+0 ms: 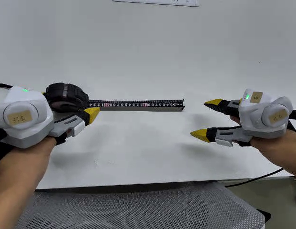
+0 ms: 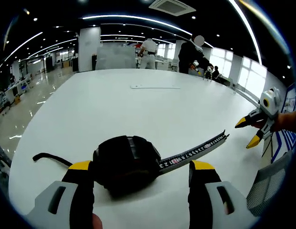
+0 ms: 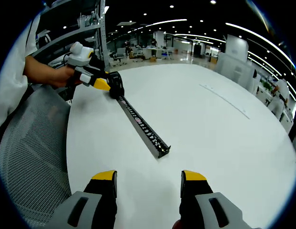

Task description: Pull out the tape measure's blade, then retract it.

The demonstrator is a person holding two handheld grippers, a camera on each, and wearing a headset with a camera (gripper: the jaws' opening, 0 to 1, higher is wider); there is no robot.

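A black tape measure (image 1: 66, 97) lies on the white table (image 1: 148, 52) at the left. Its blade (image 1: 138, 104) is drawn out to the right and lies flat, ending in a hook (image 1: 182, 104). My left gripper (image 2: 140, 166) is open, its yellow-tipped fingers (image 2: 81, 167) on either side of the case (image 2: 126, 162), with a gap on the blade side. My right gripper (image 1: 206, 119) is open, empty and just right of the hook, apart from it. From the right gripper view the hook (image 3: 163, 151) lies ahead of my open right gripper (image 3: 148, 175).
A grey mesh surface (image 1: 138, 205) runs along the table's near edge, with a black cable (image 1: 252, 179) at the right. The case's black strap (image 2: 47, 157) trails to its left. A thin white strip (image 2: 155, 87) lies far across the table. People stand beyond the far edge.
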